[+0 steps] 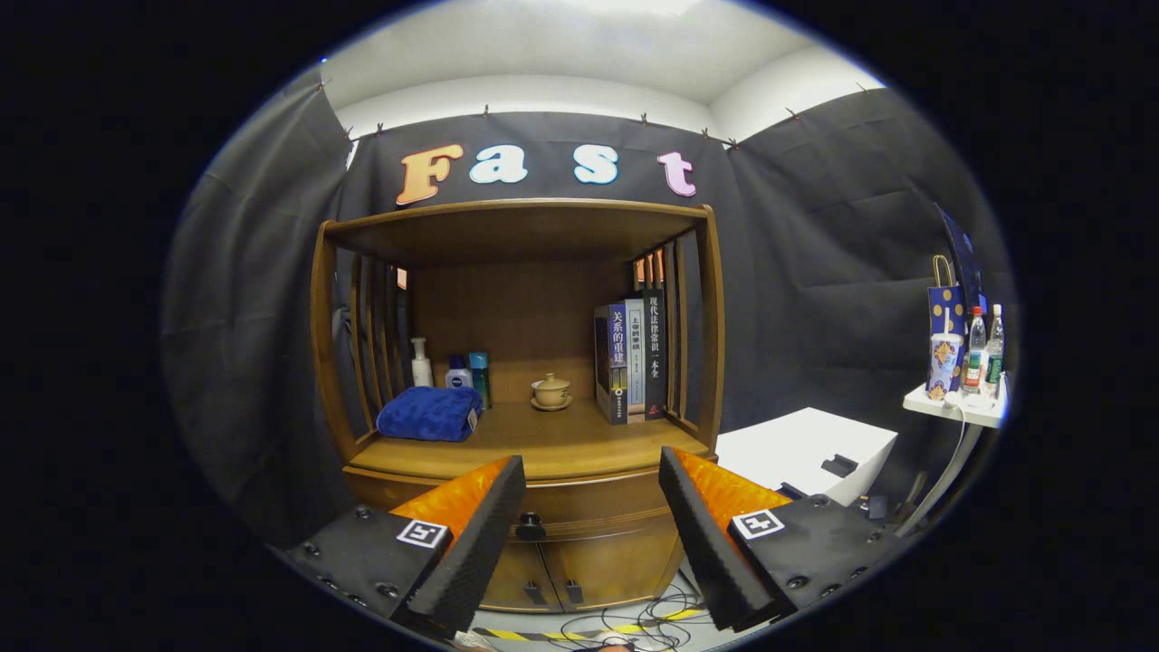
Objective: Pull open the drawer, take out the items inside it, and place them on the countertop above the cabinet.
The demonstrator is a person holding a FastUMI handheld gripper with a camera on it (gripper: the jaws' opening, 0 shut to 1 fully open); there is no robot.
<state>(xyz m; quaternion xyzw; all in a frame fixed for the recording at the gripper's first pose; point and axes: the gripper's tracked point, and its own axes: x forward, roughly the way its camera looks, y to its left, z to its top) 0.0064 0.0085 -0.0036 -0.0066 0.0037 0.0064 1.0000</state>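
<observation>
Drawer (579, 512) closed, gripper (593, 493) fingers spread, level

Open lane to the drawer knob

The gripper (593, 507) is spread wide with nothing between its fingers; the drawer knob (531, 525) lies at 12 o'clock, unobstructed. The towel (429, 413), cup (550, 391) and books (631, 360) crowd the countertop (561, 444) beyond.
</observation>
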